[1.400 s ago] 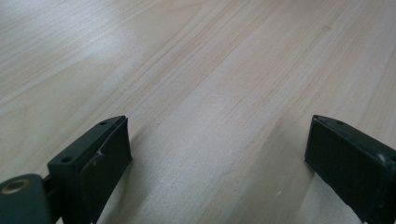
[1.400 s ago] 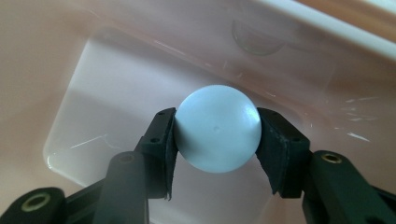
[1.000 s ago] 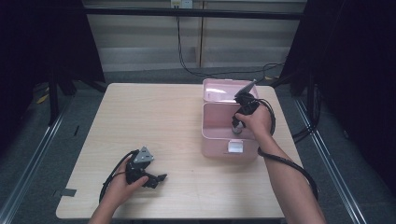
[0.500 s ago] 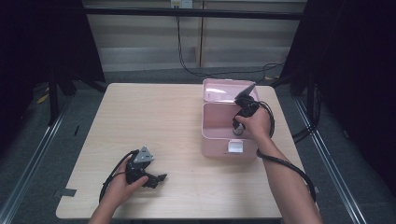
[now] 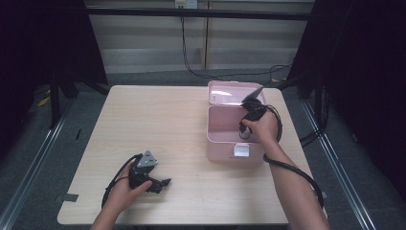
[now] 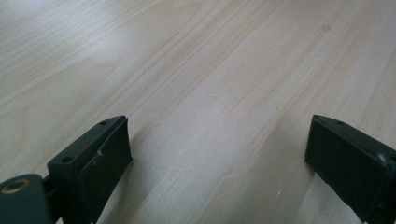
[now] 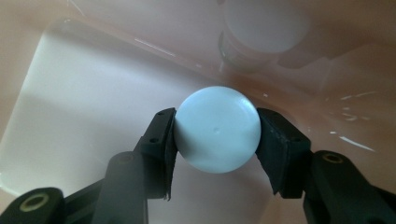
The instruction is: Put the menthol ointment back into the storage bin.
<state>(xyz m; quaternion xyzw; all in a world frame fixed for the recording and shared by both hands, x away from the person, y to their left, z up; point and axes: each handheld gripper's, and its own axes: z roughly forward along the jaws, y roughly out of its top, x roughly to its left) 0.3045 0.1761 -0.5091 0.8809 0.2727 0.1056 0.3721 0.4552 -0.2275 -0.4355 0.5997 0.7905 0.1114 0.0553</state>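
A pink box (image 5: 225,143) stands open at the right of the table, its lid (image 5: 230,92) tipped back behind it. My right gripper (image 5: 245,129) reaches down into the box. In the right gripper view the right gripper (image 7: 215,125) is shut on a pale round object (image 7: 217,140), smooth and domed, held above the pink floor of the box (image 7: 93,116). My left gripper (image 5: 160,183) rests on the table near the front left, held by a hand. In the left gripper view the left gripper (image 6: 219,140) is open, with bare wood between its jaws.
A second white-capped item (image 7: 264,28) lies farther back inside the box. A white latch (image 5: 239,151) sits on the box's near wall. The light wooden table (image 5: 153,124) stretches between the two grippers. Black cables trail from both grippers.
My right gripper has shifted slightly nearer and lower into the box. The left gripper has stayed where it was.
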